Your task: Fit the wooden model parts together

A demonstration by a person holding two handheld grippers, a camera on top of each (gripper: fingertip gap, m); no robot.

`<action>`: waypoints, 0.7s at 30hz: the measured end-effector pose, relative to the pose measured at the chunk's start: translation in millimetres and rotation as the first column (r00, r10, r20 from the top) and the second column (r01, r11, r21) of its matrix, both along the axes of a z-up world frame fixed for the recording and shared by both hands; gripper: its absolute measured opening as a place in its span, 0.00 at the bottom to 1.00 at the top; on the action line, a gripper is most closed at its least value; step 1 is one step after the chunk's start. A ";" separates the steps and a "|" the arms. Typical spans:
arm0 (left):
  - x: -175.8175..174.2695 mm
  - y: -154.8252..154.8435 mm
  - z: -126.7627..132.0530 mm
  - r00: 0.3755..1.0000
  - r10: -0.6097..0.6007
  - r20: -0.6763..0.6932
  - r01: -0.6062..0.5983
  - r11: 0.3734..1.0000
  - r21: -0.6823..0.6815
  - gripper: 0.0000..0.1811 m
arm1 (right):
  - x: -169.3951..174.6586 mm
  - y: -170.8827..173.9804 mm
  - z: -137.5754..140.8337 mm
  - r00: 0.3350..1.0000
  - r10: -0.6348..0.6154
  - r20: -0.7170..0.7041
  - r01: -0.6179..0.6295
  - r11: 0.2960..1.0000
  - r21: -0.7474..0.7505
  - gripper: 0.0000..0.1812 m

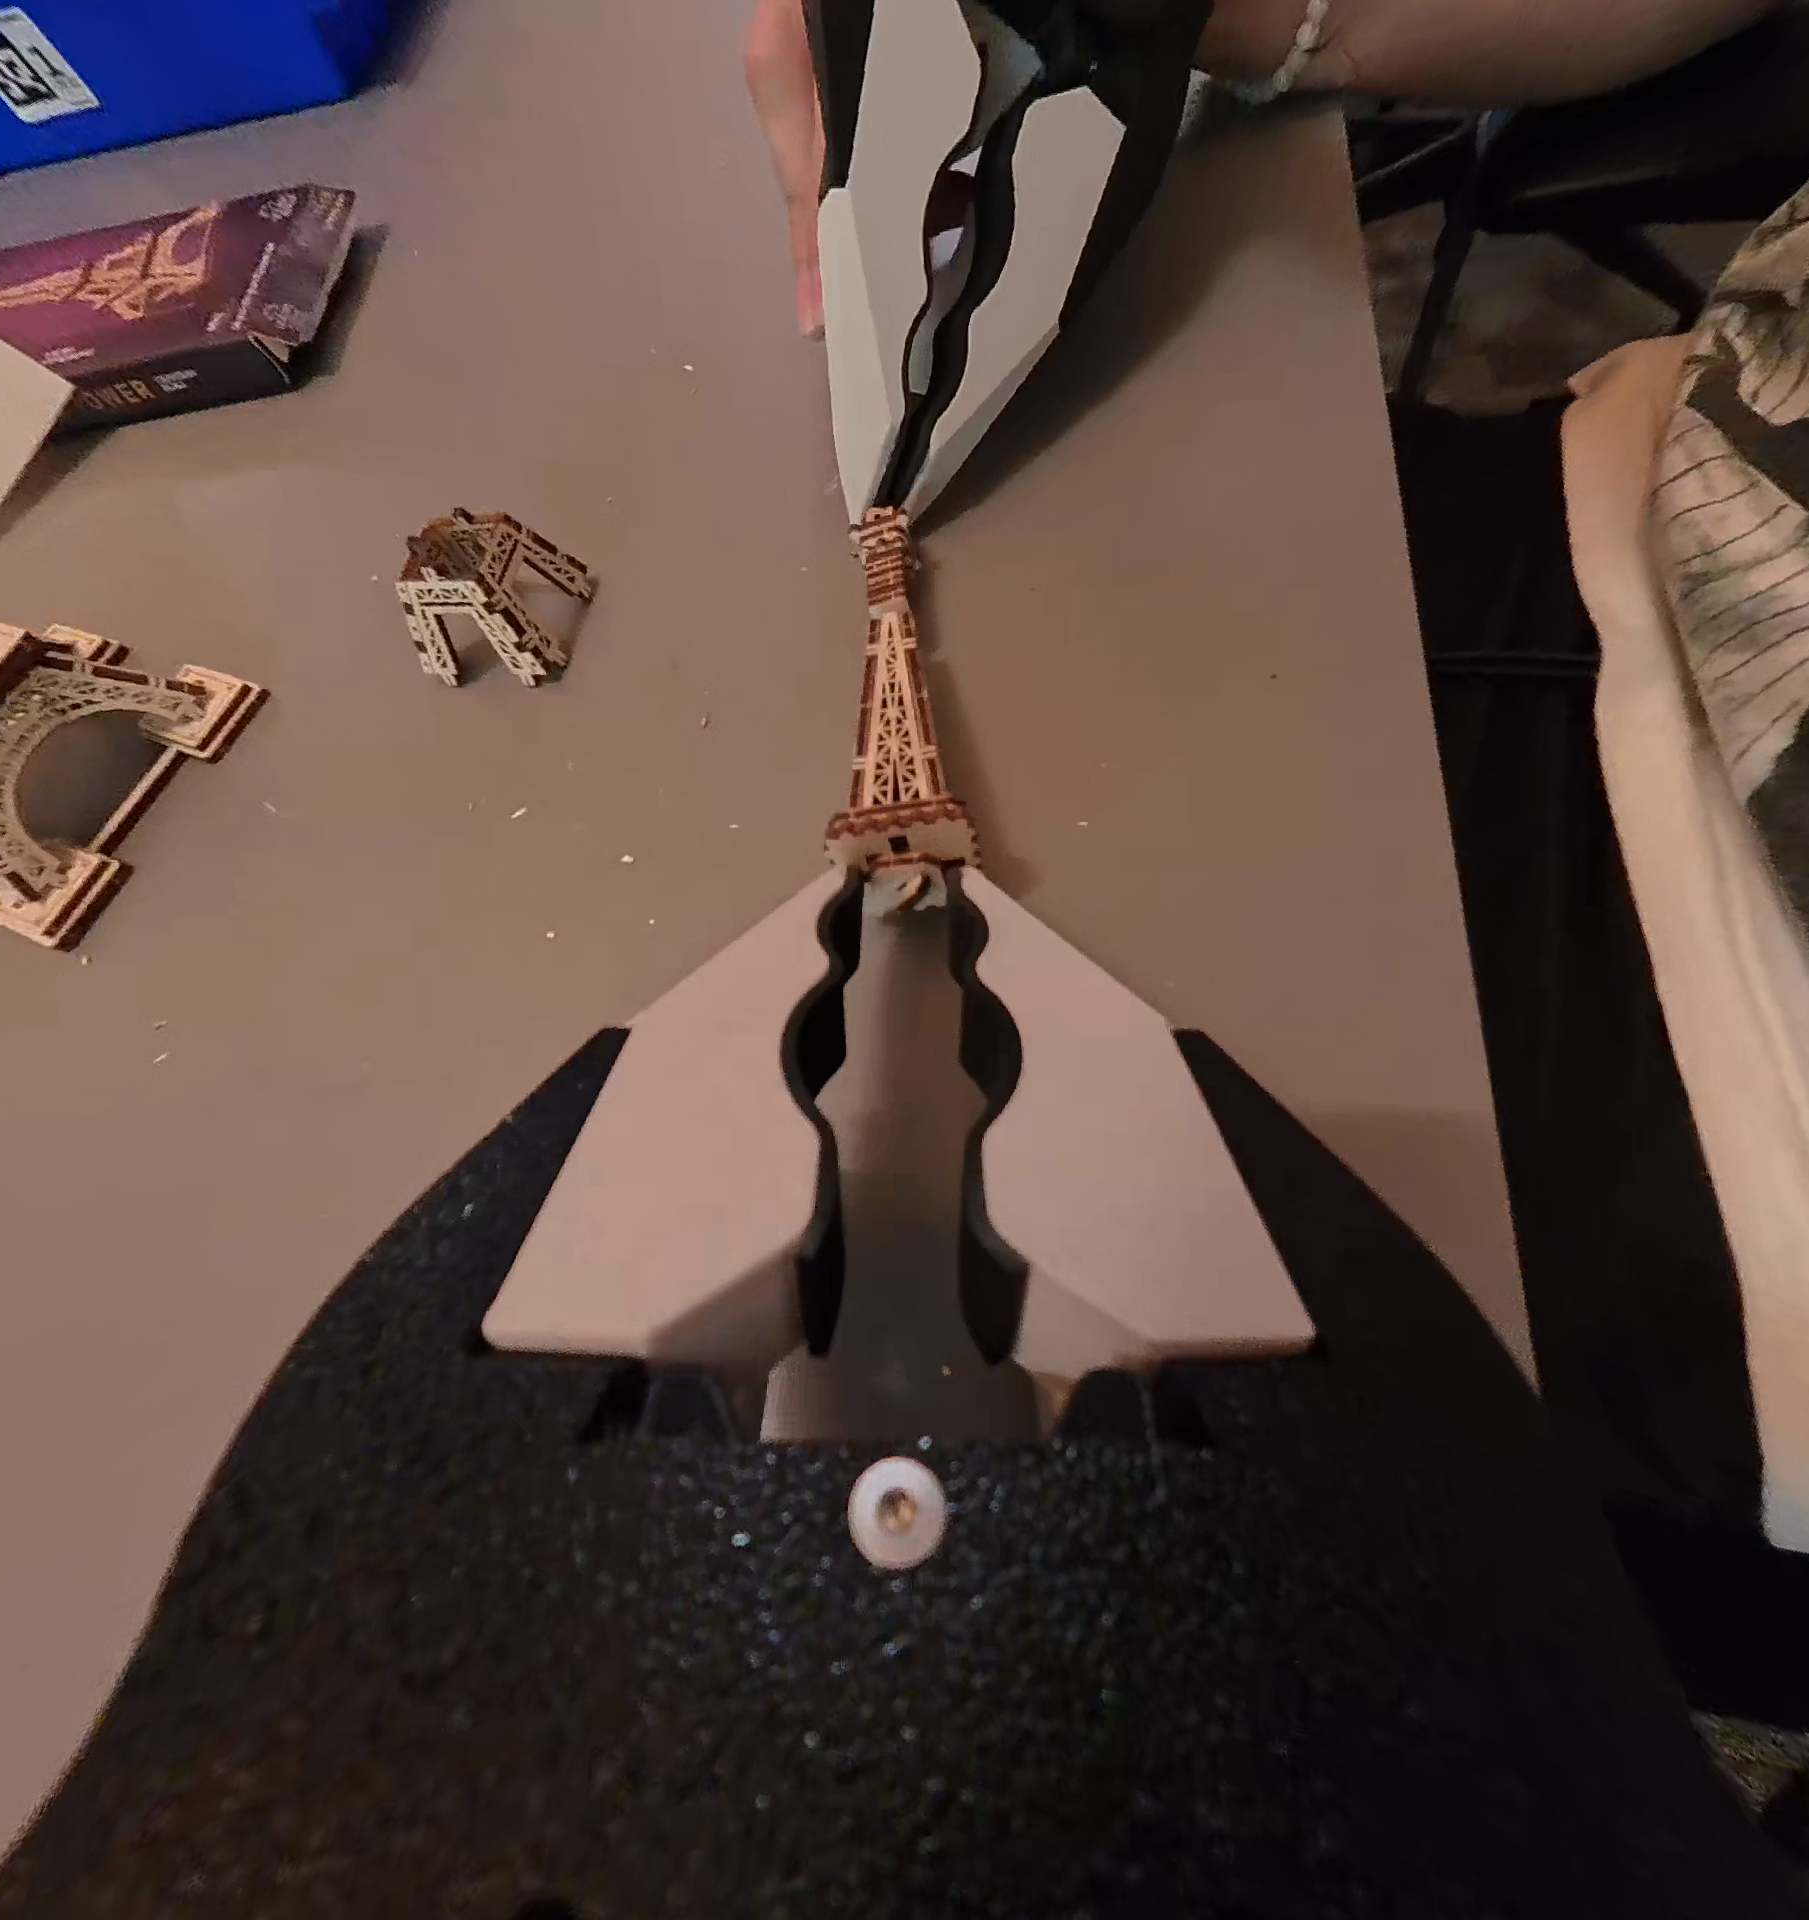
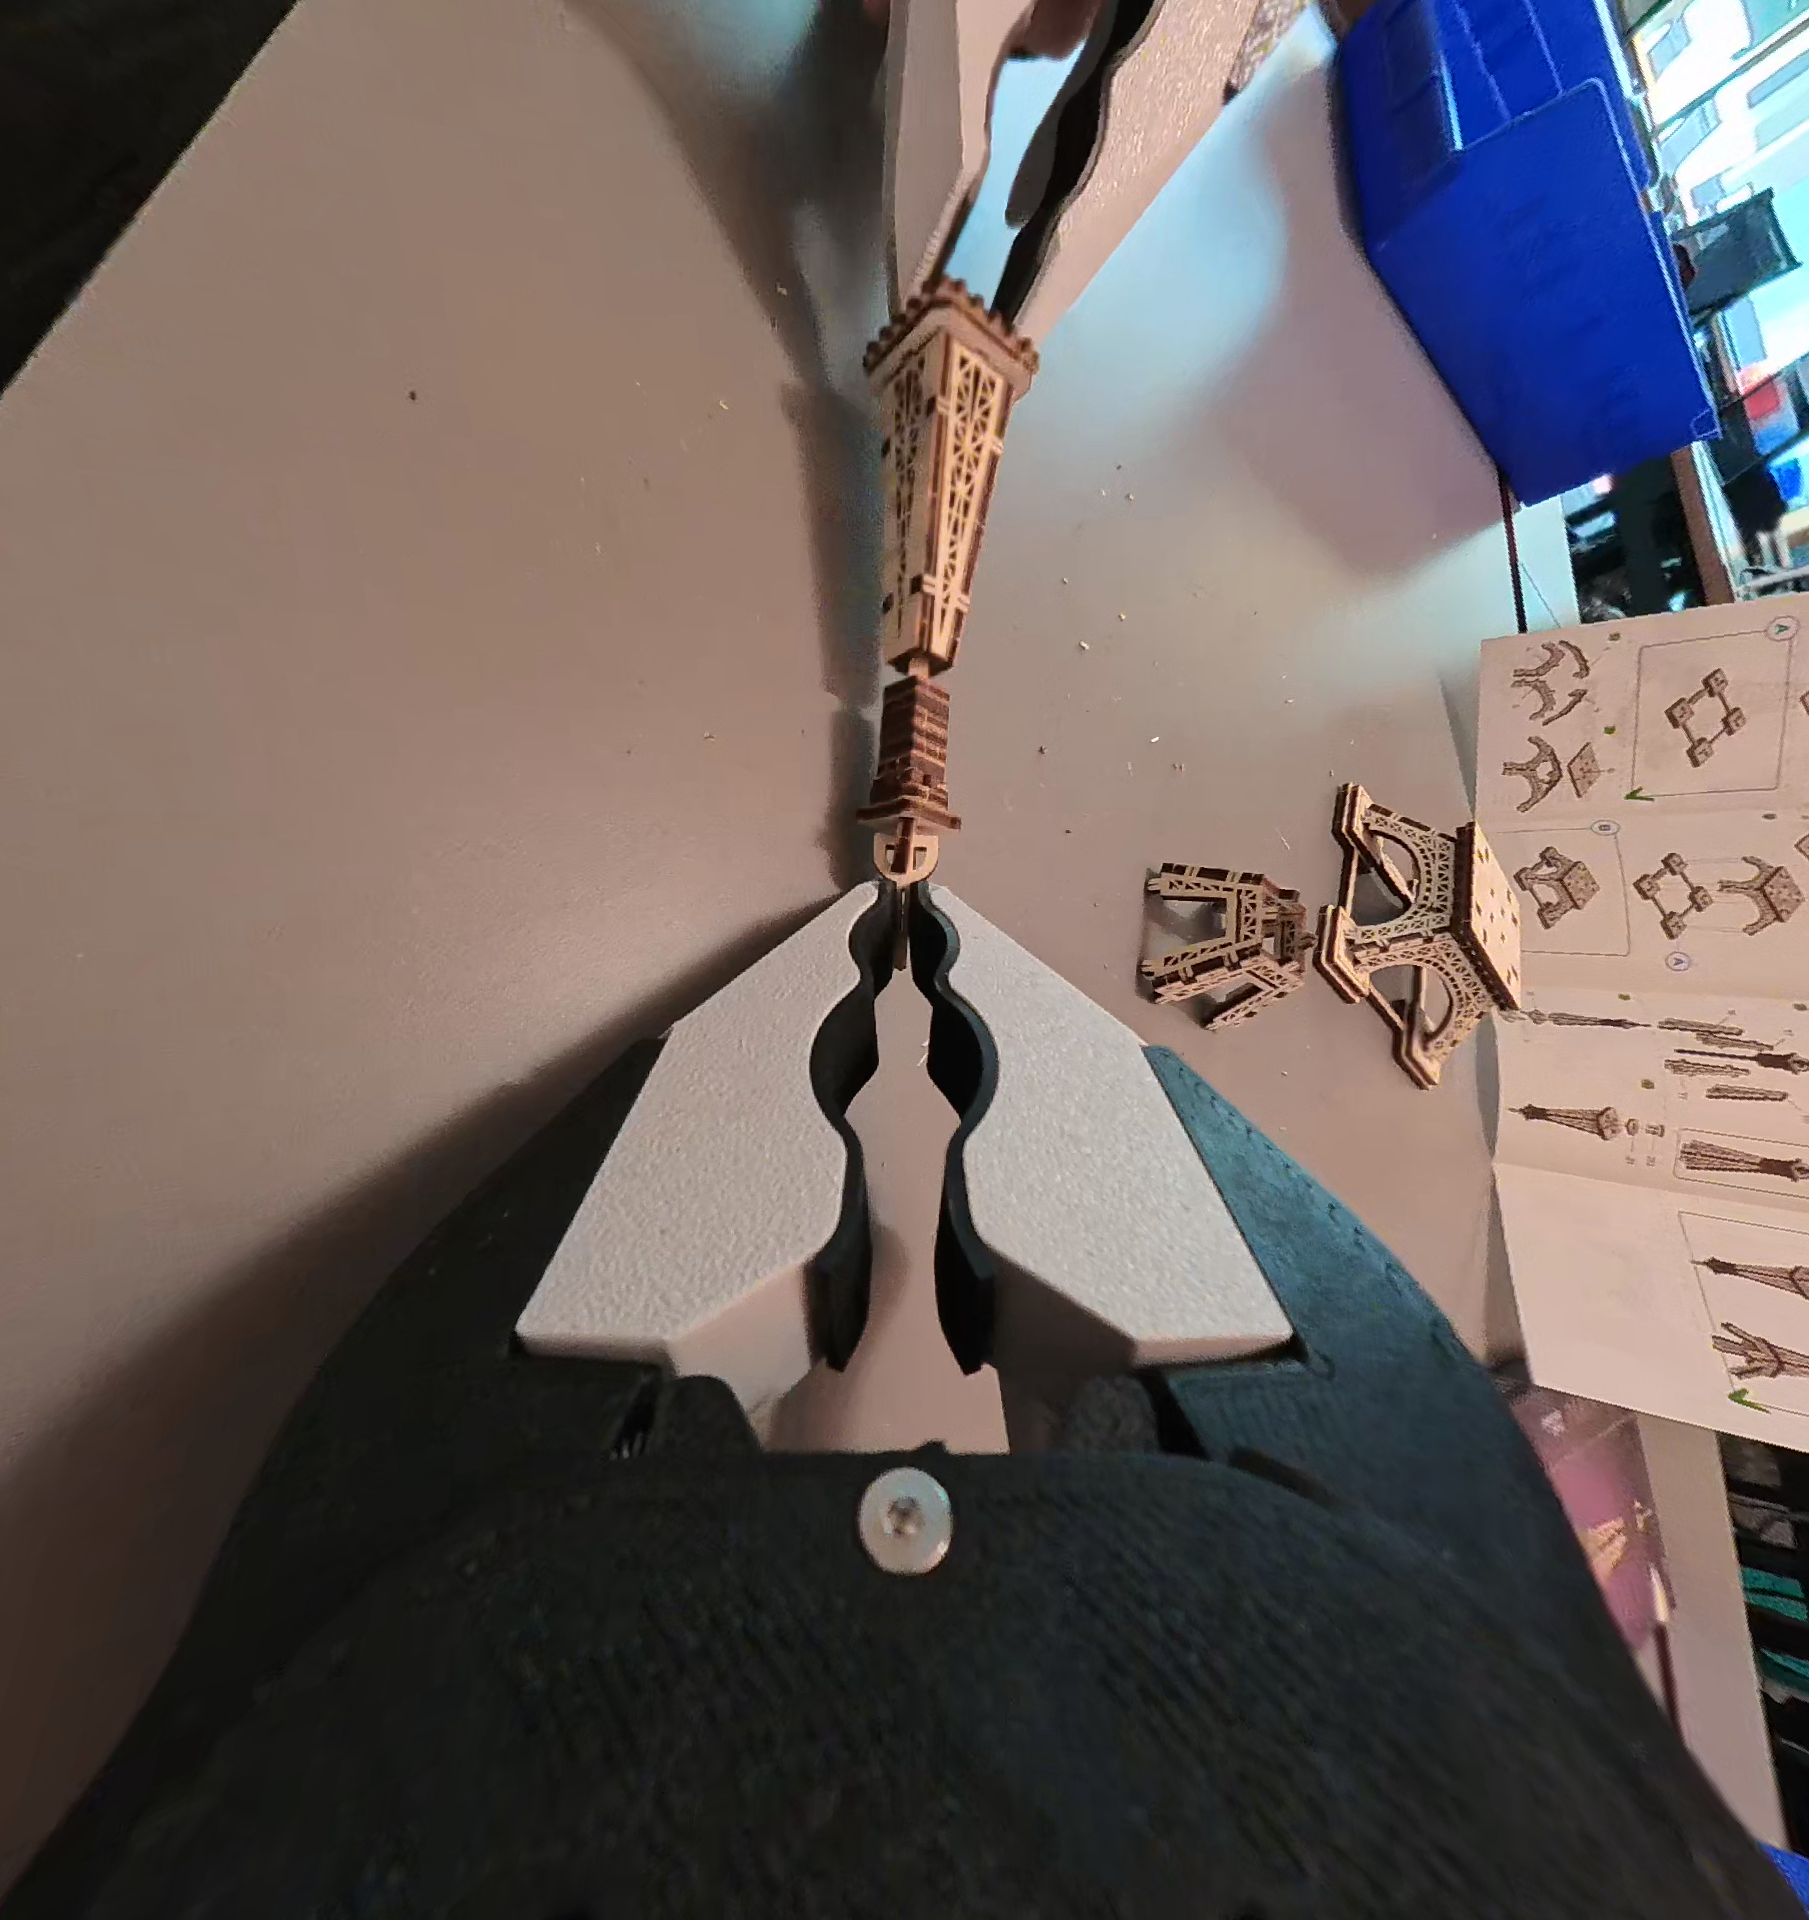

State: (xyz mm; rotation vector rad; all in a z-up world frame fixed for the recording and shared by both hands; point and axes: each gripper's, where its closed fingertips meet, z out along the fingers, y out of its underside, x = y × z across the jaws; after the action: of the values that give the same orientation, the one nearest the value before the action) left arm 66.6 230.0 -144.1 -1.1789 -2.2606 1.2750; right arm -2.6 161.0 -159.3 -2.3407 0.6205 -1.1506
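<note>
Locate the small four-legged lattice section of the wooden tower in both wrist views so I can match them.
Left wrist view: the small lattice section stands on the table, left of centre, above the arched base.
Right wrist view: it lies right of centre, touching that base.
Shared landmark: the spire held between both grippers.

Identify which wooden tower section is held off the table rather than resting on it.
The slender spire, gripped at both ends by the left gripper and right gripper. The arched base and small leg section rest on the table.
</note>
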 end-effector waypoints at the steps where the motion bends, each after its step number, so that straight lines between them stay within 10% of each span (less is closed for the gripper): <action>1: 0.1 -0.1 -0.6 1.000 0.002 0.010 -0.002 1.000 -0.006 0.07 | -0.2 0.1 0.3 1.000 0.003 -0.003 -0.003 1.000 0.013 0.01; 21: 1.9 -4.9 -5.1 0.998 0.030 0.062 -0.029 1.000 -0.011 0.06 | -0.4 1.6 -0.5 0.999 0.006 -0.050 -0.005 1.000 0.028 0.00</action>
State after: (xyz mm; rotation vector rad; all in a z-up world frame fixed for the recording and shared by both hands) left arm 68.5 225.1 -149.2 -1.2088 -2.3269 1.2787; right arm -2.9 162.6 -159.8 -2.3528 0.6432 -1.0772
